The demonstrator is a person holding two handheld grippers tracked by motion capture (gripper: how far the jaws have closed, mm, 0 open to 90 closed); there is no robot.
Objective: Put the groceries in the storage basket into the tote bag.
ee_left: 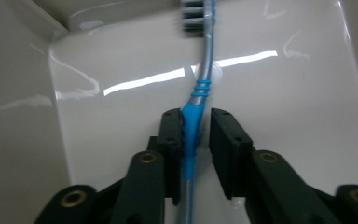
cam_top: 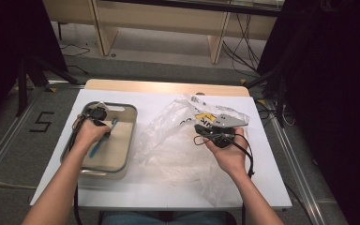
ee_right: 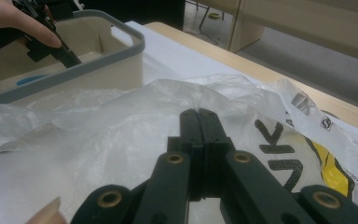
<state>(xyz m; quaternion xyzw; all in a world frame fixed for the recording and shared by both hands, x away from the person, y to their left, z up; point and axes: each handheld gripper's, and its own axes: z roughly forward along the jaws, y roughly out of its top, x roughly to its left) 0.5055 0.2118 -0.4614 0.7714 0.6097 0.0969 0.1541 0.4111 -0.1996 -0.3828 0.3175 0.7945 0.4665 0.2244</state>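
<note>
While the handle of the blue toothbrush sits between the left gripper's jaws, it's only pressed against one of them; a gap is left on the other side, so the jaws are apart and nothing is really clamped. Bristles are pointed away from the fingertips, toward the far wall of the beige tub the brush is lying in. If a lift gets tried like this, the handle could probably be dropped or rolled sideways, since that glossy tub floor looks slick.

Over at the right gripper, the jaws are seen pressed flat together, and whether a fold of the clear plastic bag is pinched in there can't be told from these shots. The film is bunched up all round the tips, so if it is caught, any pull could drag the whole bag across the white table, toward the tub just beside it
</note>
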